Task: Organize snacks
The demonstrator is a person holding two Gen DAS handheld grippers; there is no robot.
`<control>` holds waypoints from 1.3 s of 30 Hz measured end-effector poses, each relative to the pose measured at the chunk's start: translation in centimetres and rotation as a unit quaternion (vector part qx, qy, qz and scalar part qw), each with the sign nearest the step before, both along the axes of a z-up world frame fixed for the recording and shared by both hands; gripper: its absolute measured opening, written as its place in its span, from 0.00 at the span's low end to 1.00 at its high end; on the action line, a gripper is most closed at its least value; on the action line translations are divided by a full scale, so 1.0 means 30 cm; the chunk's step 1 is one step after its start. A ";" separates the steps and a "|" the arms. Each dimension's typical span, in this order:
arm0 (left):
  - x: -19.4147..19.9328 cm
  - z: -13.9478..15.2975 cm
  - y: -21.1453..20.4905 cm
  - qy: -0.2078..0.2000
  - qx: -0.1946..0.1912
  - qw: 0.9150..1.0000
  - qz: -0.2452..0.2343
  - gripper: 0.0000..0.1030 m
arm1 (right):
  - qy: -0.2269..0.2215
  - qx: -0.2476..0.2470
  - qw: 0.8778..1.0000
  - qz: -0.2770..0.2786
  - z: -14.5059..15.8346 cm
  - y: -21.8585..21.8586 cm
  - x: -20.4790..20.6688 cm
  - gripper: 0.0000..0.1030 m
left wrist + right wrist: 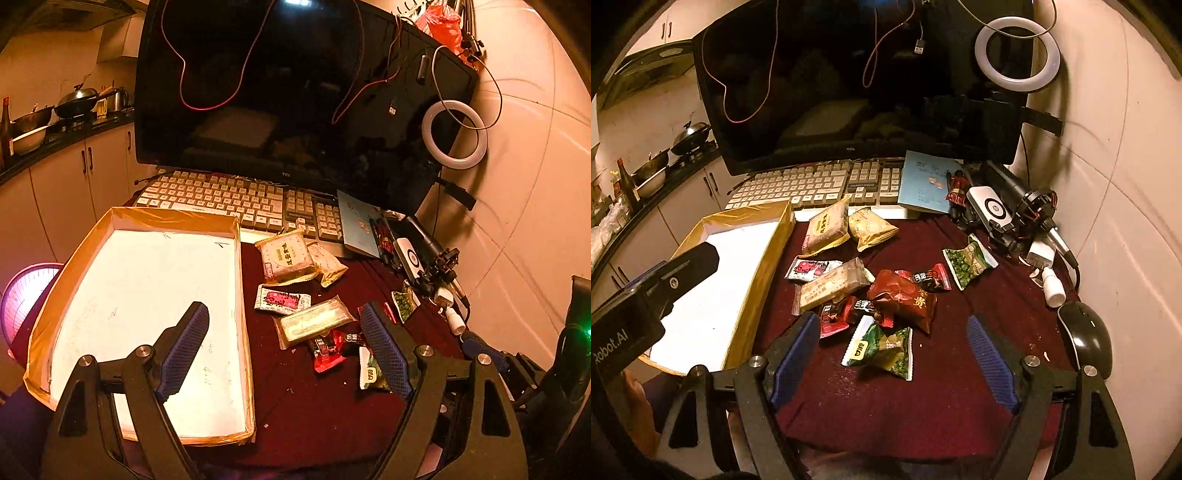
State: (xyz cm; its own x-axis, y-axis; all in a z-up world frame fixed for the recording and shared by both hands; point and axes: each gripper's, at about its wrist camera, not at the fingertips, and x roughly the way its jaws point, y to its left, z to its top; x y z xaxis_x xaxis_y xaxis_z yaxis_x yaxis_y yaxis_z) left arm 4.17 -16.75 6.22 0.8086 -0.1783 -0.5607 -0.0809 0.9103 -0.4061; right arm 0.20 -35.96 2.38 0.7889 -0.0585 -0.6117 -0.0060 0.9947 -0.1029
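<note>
Several snack packets lie on the dark red tablecloth right of a shallow cardboard tray with a white floor and nothing in it. A yellow biscuit pack sits farthest back, with a long clear bar pack, small red packets, a dark red pouch and green pea packets nearer. My left gripper hangs open over the tray's right wall and the packets. My right gripper stands open just above the near green packet. Neither holds anything.
A keyboard and a dark monitor stand behind the snacks. A blue booklet, a ring light, camera gear, a small white bottle and a black mouse crowd the right side. Kitchen counter at left.
</note>
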 end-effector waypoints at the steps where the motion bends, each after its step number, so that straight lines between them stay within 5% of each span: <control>1: 0.007 -0.001 0.002 0.001 0.001 1.000 -0.001 0.82 | -0.006 0.001 1.000 -0.004 -0.009 0.003 -0.002 0.81; 10: -0.006 -0.084 -0.027 0.015 0.015 1.000 -0.015 0.82 | -0.034 0.006 0.999 -0.015 -0.044 -0.004 -0.012 0.81; 24: -0.004 -0.068 -0.010 0.006 0.009 0.999 -0.037 0.82 | 0.005 0.024 1.000 0.006 -0.040 -0.032 0.025 0.81; 31: 0.145 -0.117 -0.020 0.071 -0.021 0.992 -0.107 0.82 | 0.025 0.046 0.999 0.013 -0.077 -0.063 0.077 0.81; 33: 0.200 -0.124 -0.057 0.091 0.017 0.986 -0.138 0.82 | 0.055 0.080 0.995 0.036 -0.097 -0.081 0.128 0.81; 35: 0.200 -0.112 -0.054 0.105 0.060 0.988 -0.101 0.82 | 0.068 0.089 0.993 0.038 -0.110 -0.072 0.183 0.81; 39: 0.071 -0.082 -0.037 0.084 0.040 0.989 -0.115 0.82 | 0.075 0.084 0.993 0.047 -0.108 -0.071 0.181 0.80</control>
State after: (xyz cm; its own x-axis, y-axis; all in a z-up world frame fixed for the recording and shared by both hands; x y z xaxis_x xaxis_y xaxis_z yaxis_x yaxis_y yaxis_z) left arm 6.31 -17.85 3.77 0.6464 -0.2965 -0.7030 0.0729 0.9412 -0.3300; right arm 5.64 -38.09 -0.86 0.6849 0.1230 -0.7182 -0.1020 0.9921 0.0726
